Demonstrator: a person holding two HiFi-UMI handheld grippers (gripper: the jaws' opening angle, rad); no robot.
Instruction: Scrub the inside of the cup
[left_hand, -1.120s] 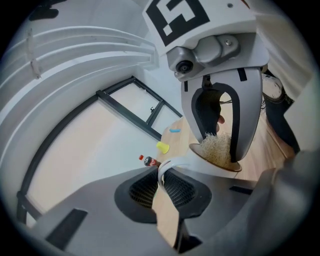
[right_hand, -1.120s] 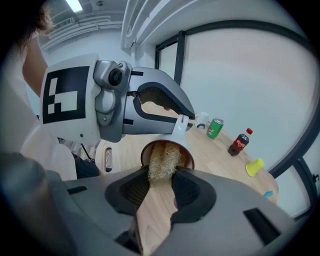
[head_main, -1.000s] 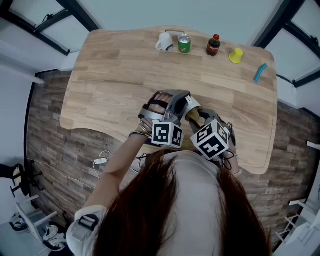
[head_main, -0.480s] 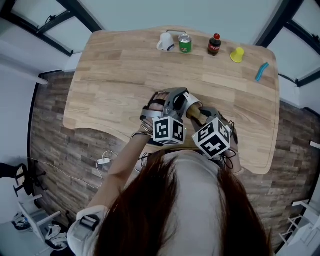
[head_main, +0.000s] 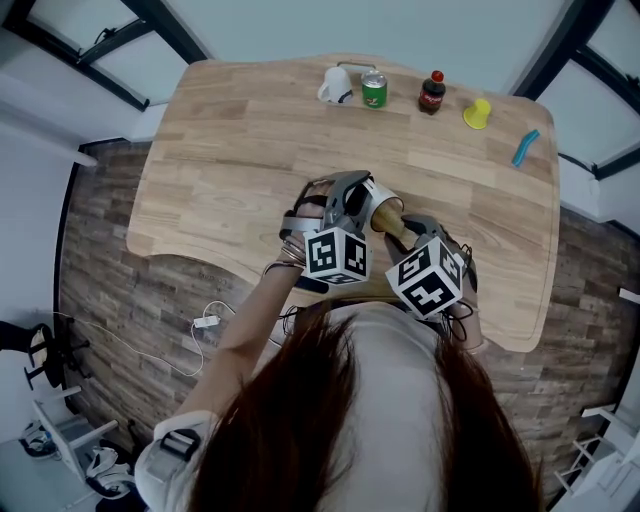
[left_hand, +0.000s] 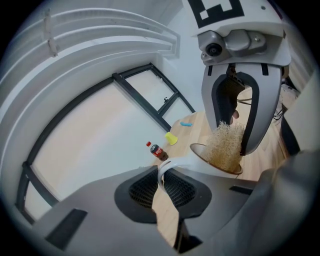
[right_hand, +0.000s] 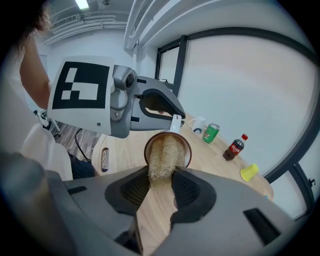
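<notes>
A white cup (head_main: 385, 212) with a brown inside is held over the wooden table's near part, lying on its side. My left gripper (head_main: 348, 203) is shut on the cup's white handle (left_hand: 163, 172). The cup's mouth (right_hand: 167, 143) faces my right gripper (right_hand: 160, 186). The right gripper is shut on a straw-coloured fibre scrubber (right_hand: 162, 160), whose far end sits inside the cup. In the left gripper view the scrubber (left_hand: 226, 147) sticks out of the cup's rim (left_hand: 202, 151) between the right gripper's fingers (left_hand: 220, 107). In the head view my right gripper (head_main: 408, 232) sits just right of the cup.
Along the table's far edge stand a white mug (head_main: 333, 85), a green can (head_main: 374, 90), a cola bottle (head_main: 432, 92) and a small yellow cup (head_main: 476, 112). A blue object (head_main: 524, 146) lies at the far right. The wooden table (head_main: 220, 160) has bare room on its left half.
Both grippers and the cup have shifted a little away from me over the table. The scrubber stays in the cup and both holds are unchanged.
</notes>
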